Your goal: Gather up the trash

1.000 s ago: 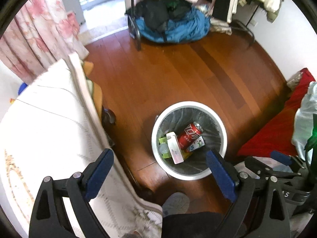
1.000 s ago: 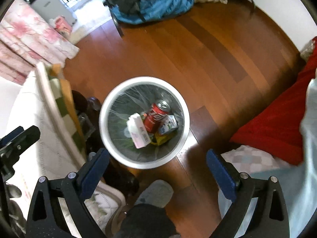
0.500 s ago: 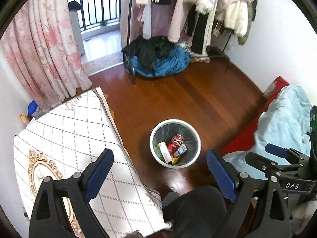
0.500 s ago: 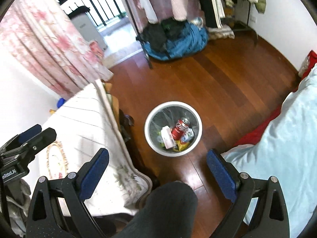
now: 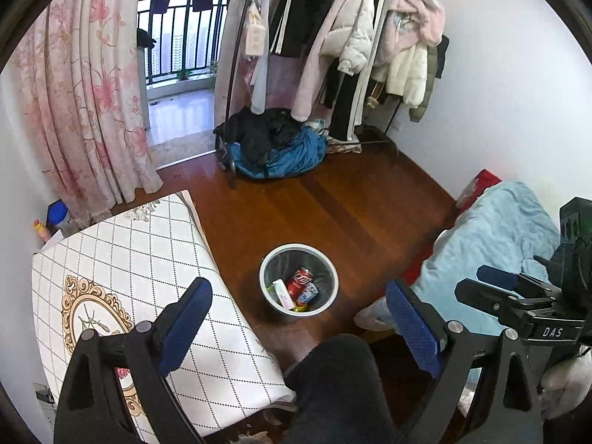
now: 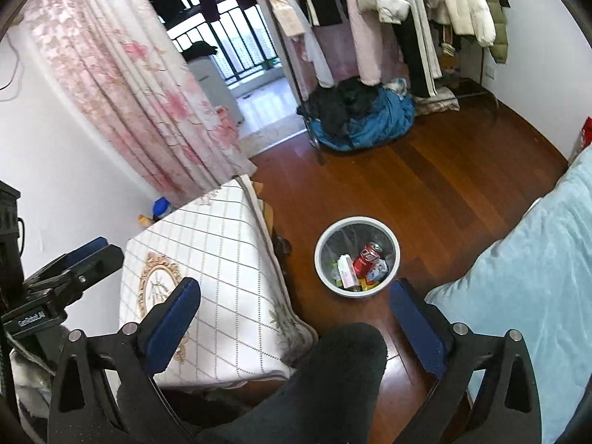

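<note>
Both hand-held grippers (image 5: 299, 318) (image 6: 294, 314) have risen, jaws apart, above the bin (image 5: 299, 283).

My white round plastic waste bin (image 5: 299, 284) stands on the brown wooden floor (image 5: 333, 207), between the desk under its white diamond-checked cloth (image 5: 140, 259) to my left and the bed with the pale blue blanket (image 5: 495, 244) to my right. In the bin lie a red drink can (image 5: 299, 280) and, left of it, a white-and-pink carton (image 5: 282, 292). Behind the bin, well apart, a heap of blue and black clothes (image 5: 273, 144) sits under the rack of hanging coats (image 5: 355, 29). The pink flowered curtain (image 5: 85, 88) hangs beyond the desk's far edge.
</note>
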